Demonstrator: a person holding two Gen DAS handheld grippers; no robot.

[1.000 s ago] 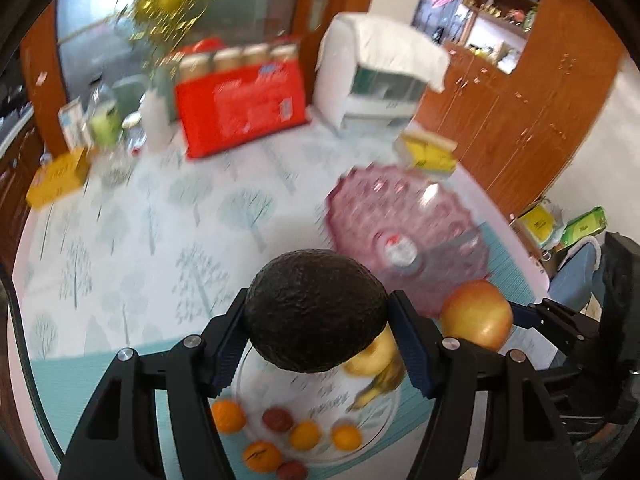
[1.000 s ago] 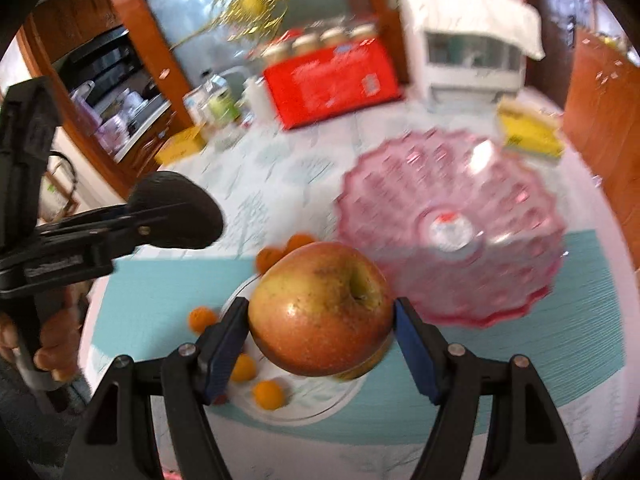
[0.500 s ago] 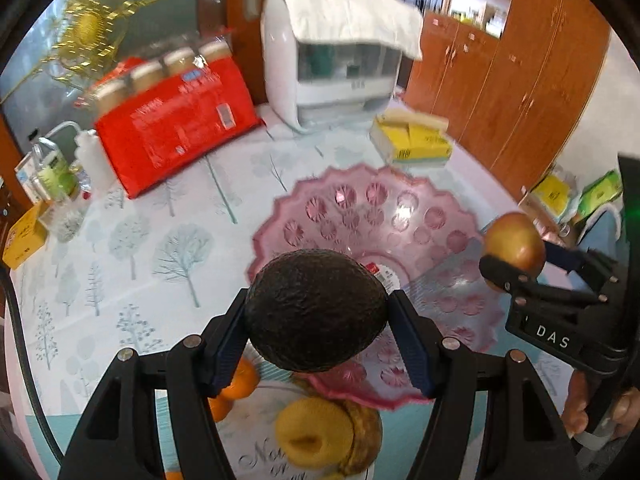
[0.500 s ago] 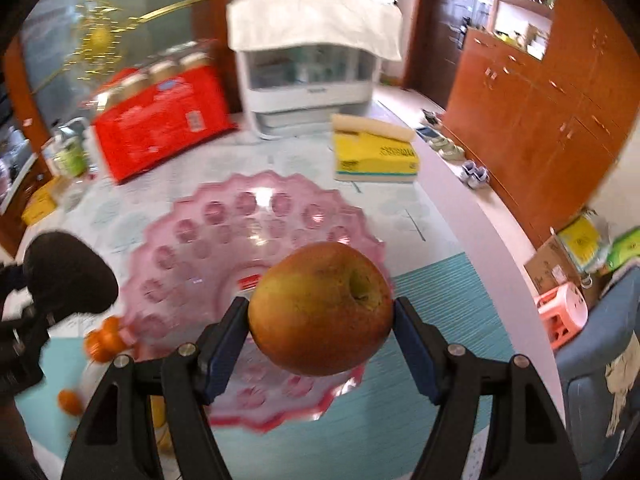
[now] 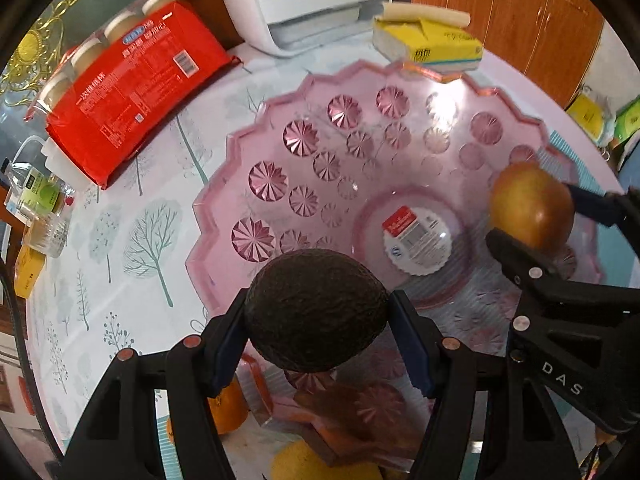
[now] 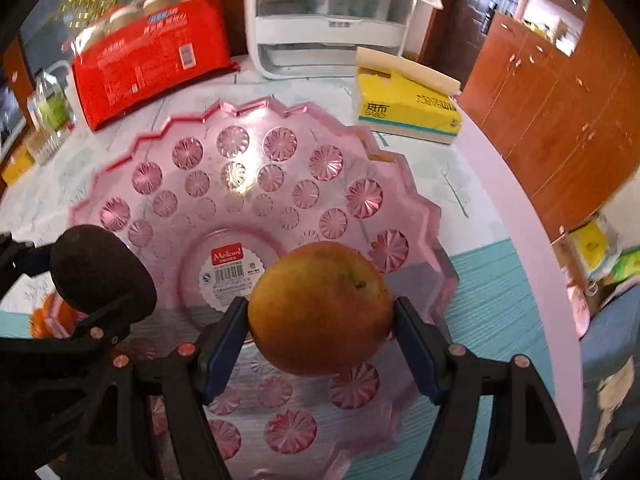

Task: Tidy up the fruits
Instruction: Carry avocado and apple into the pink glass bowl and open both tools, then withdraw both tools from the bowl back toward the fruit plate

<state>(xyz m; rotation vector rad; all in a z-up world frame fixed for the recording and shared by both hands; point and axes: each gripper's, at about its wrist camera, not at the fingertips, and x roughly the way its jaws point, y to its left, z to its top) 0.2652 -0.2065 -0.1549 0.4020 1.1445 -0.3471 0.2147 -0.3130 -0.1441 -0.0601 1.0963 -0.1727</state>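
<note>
While tongs hover bowlward, red packet, tissue box behind.

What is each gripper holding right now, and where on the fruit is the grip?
Left gripper clamps the avocado across its sides. Right gripper clamps the apple across its sides. Both hang over the pink bowl.

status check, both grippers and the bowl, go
Left gripper shut on avocado. Right gripper shut on apple. Both over pink bowl, bowl holds no fruit, nothing blocking.
</note>
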